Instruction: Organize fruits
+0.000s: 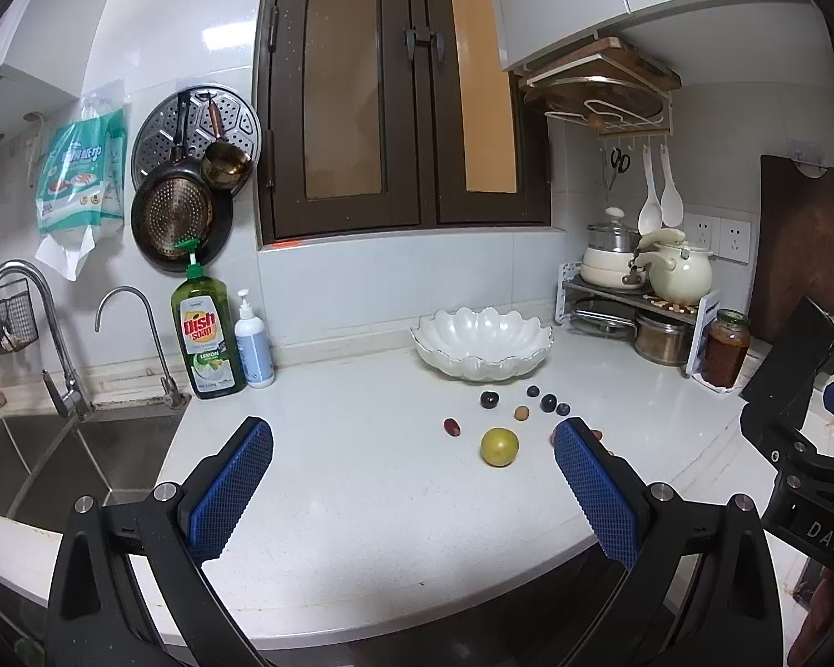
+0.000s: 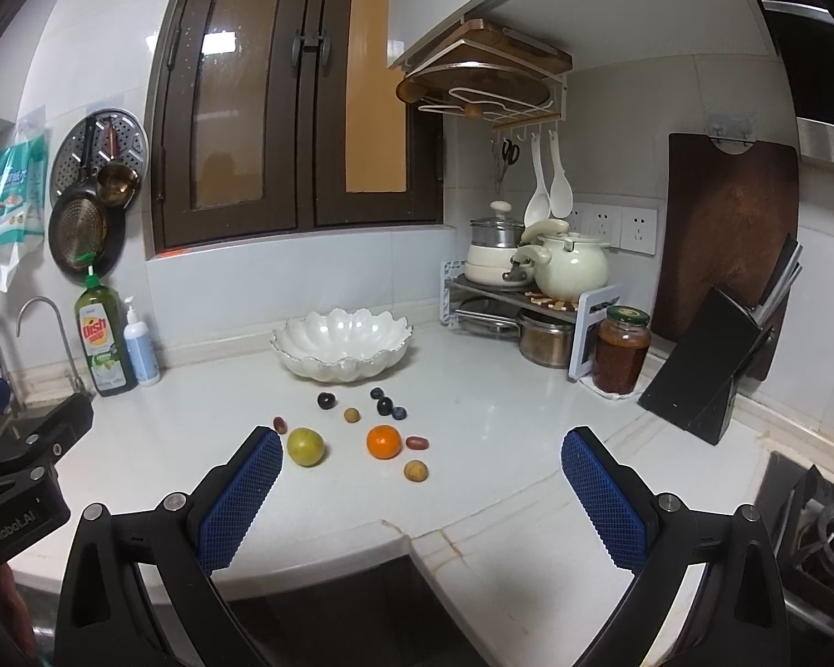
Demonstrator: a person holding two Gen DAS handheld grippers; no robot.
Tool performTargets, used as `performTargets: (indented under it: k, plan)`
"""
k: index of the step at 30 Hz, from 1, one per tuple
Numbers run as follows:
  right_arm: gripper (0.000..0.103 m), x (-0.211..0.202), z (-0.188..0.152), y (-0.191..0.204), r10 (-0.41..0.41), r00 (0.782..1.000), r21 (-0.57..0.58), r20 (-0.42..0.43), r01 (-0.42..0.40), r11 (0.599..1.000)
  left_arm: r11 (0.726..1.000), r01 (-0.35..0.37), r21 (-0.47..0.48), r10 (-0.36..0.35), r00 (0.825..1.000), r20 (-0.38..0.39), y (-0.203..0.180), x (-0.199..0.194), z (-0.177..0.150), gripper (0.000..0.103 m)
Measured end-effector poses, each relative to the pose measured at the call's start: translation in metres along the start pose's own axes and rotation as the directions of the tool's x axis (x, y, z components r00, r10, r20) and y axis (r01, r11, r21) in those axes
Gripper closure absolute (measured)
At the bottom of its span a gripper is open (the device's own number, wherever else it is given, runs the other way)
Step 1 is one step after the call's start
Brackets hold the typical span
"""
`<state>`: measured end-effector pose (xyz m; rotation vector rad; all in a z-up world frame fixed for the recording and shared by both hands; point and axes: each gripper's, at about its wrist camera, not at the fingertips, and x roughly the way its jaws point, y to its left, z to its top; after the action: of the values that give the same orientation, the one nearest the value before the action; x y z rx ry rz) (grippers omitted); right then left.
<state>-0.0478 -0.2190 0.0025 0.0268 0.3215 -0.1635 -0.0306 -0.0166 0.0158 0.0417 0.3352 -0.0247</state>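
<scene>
Ten small fruits lie loose on the white counter (image 2: 500, 417) just in front of the scalloped white bowl (image 2: 340, 344), which holds nothing. Among them are a green fruit (image 2: 305, 446), an orange (image 2: 384, 442), dark plums and blueberries. Right of the bowl, a lidded glass jar (image 2: 621, 348) holds a reddish-brown paste. The left gripper (image 1: 414, 486) and the right gripper (image 2: 421, 494) both hover over the near counter edge, jaws spread wide, gripping nothing.

Bare counter (image 2: 472, 417) right of scattered fruit (image 2: 384, 442) — open passage; bowl (image 2: 342, 347) behind, jar (image 2: 621, 350) flanking right.
</scene>
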Motion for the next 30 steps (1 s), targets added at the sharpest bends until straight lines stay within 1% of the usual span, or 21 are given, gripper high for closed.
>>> performTargets:
  k: [15, 30]
  plan:
    - [0.001, -0.0035, 0.0016, -0.0007, -0.002, 1.000, -0.005, 0.015, 0.002, 1.000, 1.000, 0.008, -0.006, -0.008, 1.000, 0.020, -0.0009, -0.0034, -0.0003, 0.000]
    - [0.001, -0.0047, 0.0016, -0.0007, -0.003, 1.000, -0.007, 0.019, 0.003, 1.000, 1.000, 0.013, -0.007, -0.013, 1.000, 0.019, -0.0018, -0.0039, -0.0004, 0.000]
